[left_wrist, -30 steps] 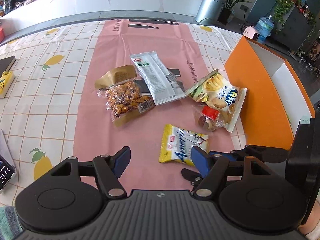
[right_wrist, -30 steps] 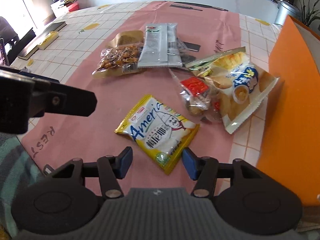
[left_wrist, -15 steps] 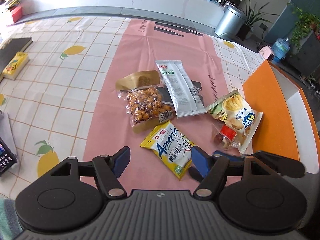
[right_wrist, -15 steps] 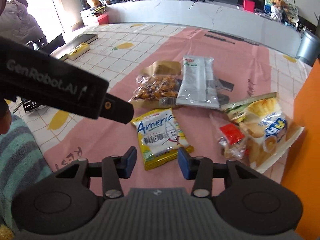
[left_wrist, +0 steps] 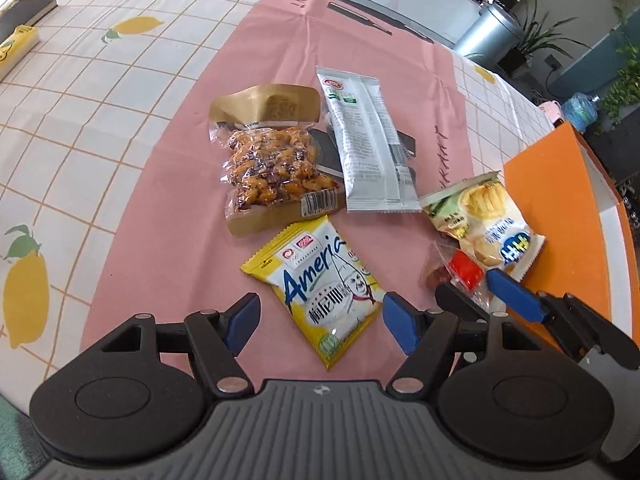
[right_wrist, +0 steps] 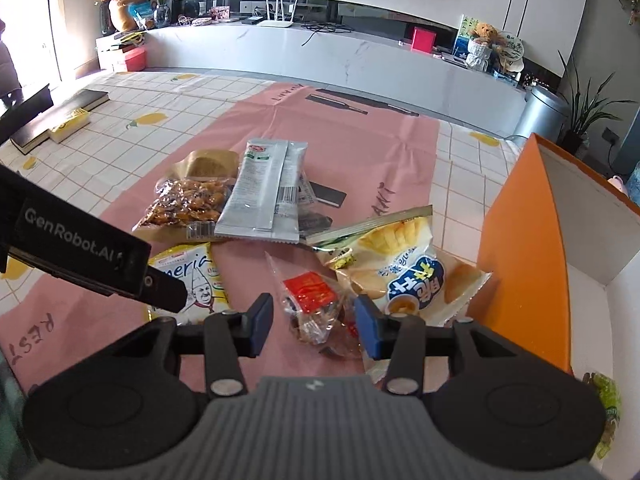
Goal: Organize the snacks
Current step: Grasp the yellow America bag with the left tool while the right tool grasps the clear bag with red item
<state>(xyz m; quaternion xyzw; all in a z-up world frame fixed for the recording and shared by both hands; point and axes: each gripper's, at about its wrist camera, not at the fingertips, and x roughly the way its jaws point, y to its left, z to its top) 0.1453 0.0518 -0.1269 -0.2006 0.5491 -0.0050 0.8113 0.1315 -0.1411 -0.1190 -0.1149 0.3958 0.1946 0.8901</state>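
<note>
Several snack packs lie on a pink mat (left_wrist: pixel 280 60). A yellow "America" pack (left_wrist: pixel 320 284) lies between the open fingers of my left gripper (left_wrist: pixel 316 322). A clear pack with a red label (right_wrist: pixel 312 300) lies between the open fingers of my right gripper (right_wrist: pixel 314 322), which also shows in the left wrist view (left_wrist: pixel 476 292). Beyond are a nut pack (left_wrist: pixel 268 160), a silver pack (left_wrist: pixel 368 144) and a chip bag (right_wrist: pixel 408 272). An orange box (right_wrist: pixel 528 248) stands at the right, open on top.
The table has a lemon-print cloth (left_wrist: pixel 100 80). A black book (right_wrist: pixel 52 116) and a yellow box (right_wrist: pixel 70 124) lie at the far left. A green item (right_wrist: pixel 604 404) lies inside the orange box. A grey bin (right_wrist: pixel 544 116) stands beyond the table.
Both grippers swung to the right. The yellow pack now lies between my left fingers. My right gripper moved from the yellow pack to the clear red-label pack.
</note>
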